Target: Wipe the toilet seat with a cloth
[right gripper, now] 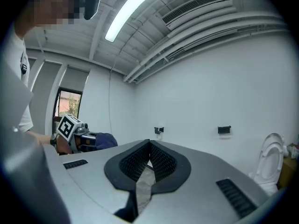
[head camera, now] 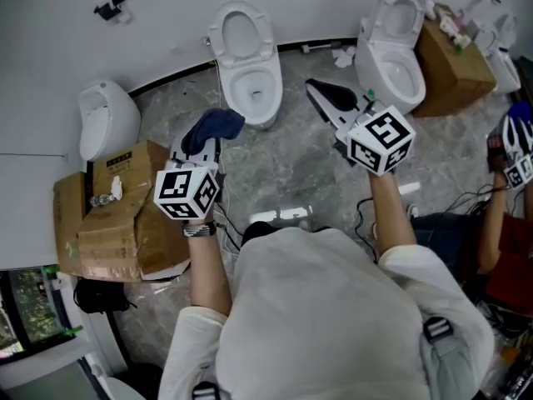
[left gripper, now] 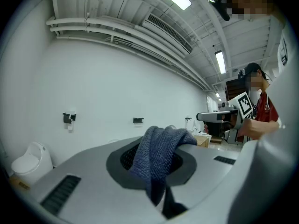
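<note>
Cloth, dark blue and knitted, is hanging bunched from the left gripper, whose jaws are clenching it. In the left gripper view the cloth is spilling out over the dark pads and drooping down toward the camera, with the left gripper pointing at a bare white wall. In the head view the cloth is hovering above the grey marbled floor, just beside the front of the middle white toilet and not touching it. That toilet's seat is standing raised.

The right gripper is pointing toward the gap between the middle toilet and a second white toilet. Its jaws are pressing together with nothing between them, and the right gripper view is showing the ribbed pads of the right gripper meeting at the tips. That view is also catching the left gripper with the cloth off to the side.

A white urinal is sitting by crumpled cardboard boxes. A second person's arm is showing at the right edge.
</note>
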### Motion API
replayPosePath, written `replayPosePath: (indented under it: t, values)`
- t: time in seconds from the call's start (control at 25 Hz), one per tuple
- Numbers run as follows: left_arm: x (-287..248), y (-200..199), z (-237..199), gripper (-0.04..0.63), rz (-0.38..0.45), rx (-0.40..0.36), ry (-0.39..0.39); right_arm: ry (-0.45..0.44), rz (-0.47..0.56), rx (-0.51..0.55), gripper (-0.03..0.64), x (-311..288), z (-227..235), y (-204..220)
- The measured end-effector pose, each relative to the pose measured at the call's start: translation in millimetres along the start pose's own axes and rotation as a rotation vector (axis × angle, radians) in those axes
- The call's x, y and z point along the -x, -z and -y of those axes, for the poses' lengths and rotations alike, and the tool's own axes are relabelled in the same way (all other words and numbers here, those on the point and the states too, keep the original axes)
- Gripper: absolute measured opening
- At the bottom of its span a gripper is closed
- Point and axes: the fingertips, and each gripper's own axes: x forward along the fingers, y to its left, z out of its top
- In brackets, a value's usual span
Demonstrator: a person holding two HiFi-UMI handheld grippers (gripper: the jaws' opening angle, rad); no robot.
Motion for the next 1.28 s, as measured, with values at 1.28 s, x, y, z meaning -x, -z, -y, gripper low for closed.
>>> replayPosePath:
  t: [1.28]
  values:
    - [-172,22,-165,0.031,-0.051,0.055,-0.037,0.069,-0.022,-0.071,0.028,-157,137,22]
